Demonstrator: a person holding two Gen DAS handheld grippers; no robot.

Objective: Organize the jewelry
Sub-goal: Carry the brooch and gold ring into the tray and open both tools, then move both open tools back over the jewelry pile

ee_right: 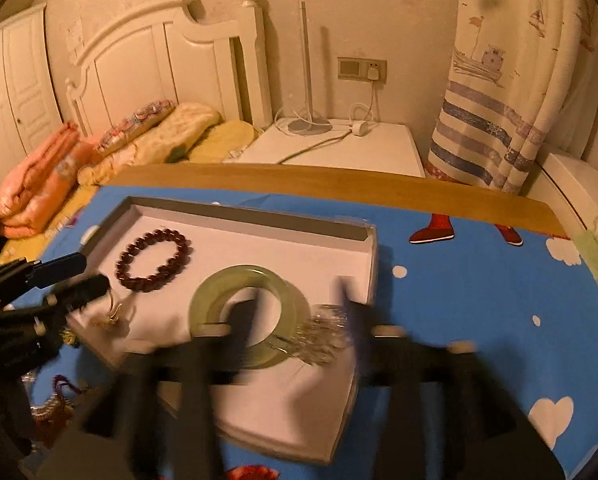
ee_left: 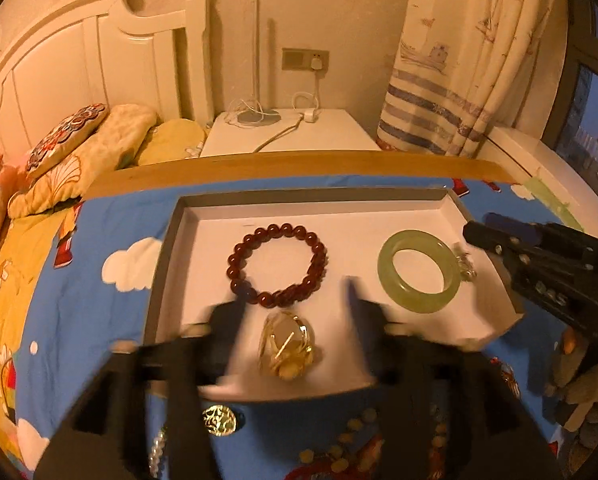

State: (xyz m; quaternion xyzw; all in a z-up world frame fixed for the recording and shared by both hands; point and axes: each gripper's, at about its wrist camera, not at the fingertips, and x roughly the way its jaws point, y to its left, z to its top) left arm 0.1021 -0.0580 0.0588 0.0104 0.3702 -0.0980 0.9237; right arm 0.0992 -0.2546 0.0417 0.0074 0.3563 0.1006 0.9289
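A white tray with grey walls [ee_left: 311, 196] [ee_right: 239, 216] lies on a blue cartoon cloth. In it are a dark red bead bracelet [ee_left: 279, 264] [ee_right: 153, 260], a pale green jade bangle [ee_left: 419, 270] [ee_right: 251, 278], a silver tasselled piece [ee_right: 319, 336] and a golden pendant [ee_left: 287, 344]. My left gripper [ee_left: 295, 312] [ee_right: 85, 274] is open, its blurred fingers standing either side of the pendant without pressing it. My right gripper [ee_right: 299, 312] [ee_left: 483, 226] is open too, with one finger over the bangle's hole and the other beside the silver piece.
Loose jewelry lies on the cloth in front of the tray: a gold disc [ee_left: 219, 420], yellow beads [ee_left: 351, 436], a red tasselled piece [ee_right: 55, 404]. The table's wooden far edge [ee_left: 299, 164] borders a white nightstand [ee_left: 291, 132], a bed with pillows at left and a curtain [ee_left: 459, 80].
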